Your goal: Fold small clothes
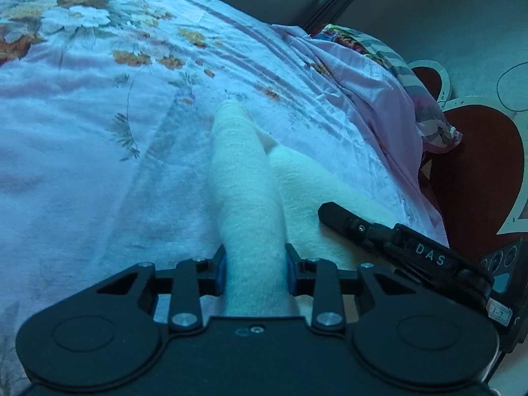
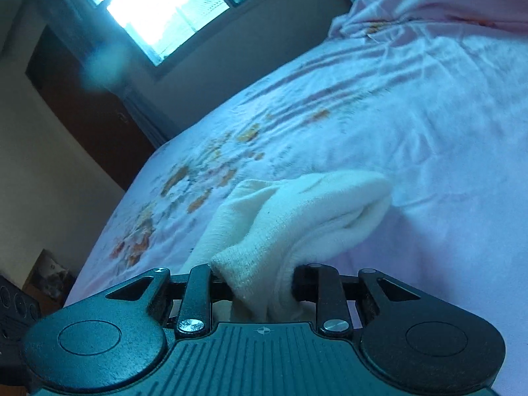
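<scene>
Two tools, left tool (image 1: 254, 265) and right tool (image 2: 260, 280), gripping one white garment (image 1: 244, 178), one bedsheet (image 1: 99, 132)

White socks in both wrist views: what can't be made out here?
- Left wrist view: the near end of the white sock is hidden behind the left gripper, whose pads press on it.
- Right wrist view: bunched folds in the right gripper hide whether this is one sock or two.
- Right wrist view: the flower print on the bedsheet is blurred.
</scene>
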### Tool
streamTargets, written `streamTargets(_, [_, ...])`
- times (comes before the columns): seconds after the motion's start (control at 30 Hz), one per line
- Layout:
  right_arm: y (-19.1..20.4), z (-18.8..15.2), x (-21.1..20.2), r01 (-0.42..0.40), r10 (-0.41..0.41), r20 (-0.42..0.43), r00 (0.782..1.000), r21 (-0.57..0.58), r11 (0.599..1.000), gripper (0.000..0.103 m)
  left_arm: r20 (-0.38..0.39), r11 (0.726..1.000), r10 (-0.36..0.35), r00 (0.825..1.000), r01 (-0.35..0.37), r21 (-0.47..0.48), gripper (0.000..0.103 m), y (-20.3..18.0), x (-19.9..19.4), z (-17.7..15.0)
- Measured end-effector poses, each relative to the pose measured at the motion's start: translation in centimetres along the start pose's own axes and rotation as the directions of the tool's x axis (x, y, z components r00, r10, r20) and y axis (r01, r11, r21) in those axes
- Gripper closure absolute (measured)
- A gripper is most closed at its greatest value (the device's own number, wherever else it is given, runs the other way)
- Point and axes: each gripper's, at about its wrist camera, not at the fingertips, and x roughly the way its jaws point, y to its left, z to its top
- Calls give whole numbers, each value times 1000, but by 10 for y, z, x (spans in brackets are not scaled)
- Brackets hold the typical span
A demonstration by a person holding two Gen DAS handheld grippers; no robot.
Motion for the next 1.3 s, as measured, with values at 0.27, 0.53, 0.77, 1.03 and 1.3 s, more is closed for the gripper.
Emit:
streamTargets(0.27, [64,-18,-16,-137,136,-12,991,-56,989,78,117,999,37,992,-36,-12,73,21,-97,-16])
streamTargets(0.53, [69,-88,13,-92,71,-181,981,-110,990,77,36,978,206,978,-204,-44,66,68,-96,-77])
streamTargets(0.77, [18,-78,18,-93,131,-198,971,187,978,35,38,977,199,979,-195,-88,58,83,-107,-83])
streamTargets(1.03, [26,-39,74,-93,118,-203,972,130,987,88,37,976,204,978,-200,-90,50,87,-102,-92])
streamTargets(1.3, [59,-62,82,121,-176,-111,978,-384,915,87,62,963,267,962,-268,7,37,68,-90,-96])
